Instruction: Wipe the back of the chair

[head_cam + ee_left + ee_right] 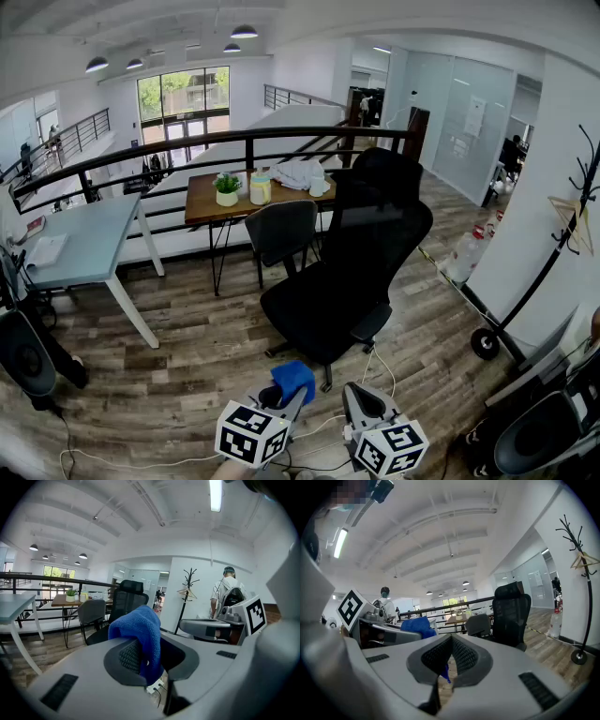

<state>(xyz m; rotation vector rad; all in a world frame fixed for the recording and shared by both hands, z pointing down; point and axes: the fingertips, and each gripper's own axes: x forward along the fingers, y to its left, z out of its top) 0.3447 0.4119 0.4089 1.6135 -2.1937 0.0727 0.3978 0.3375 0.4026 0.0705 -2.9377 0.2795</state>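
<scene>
Left gripper view: left gripper (149, 656) pinches the cloth (138, 625); right gripper (449, 660) seems pressed together, empty. Best reach the chair (380, 206) (well apart) with the cloth flat.

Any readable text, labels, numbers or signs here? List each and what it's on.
None readable.
Left gripper and right gripper: cube faces show black-and-white square patterns, no letters.
White sheet on the glass wall: too small to read.
Yellowish jar on the brown wooden table: label too small to read.
</scene>
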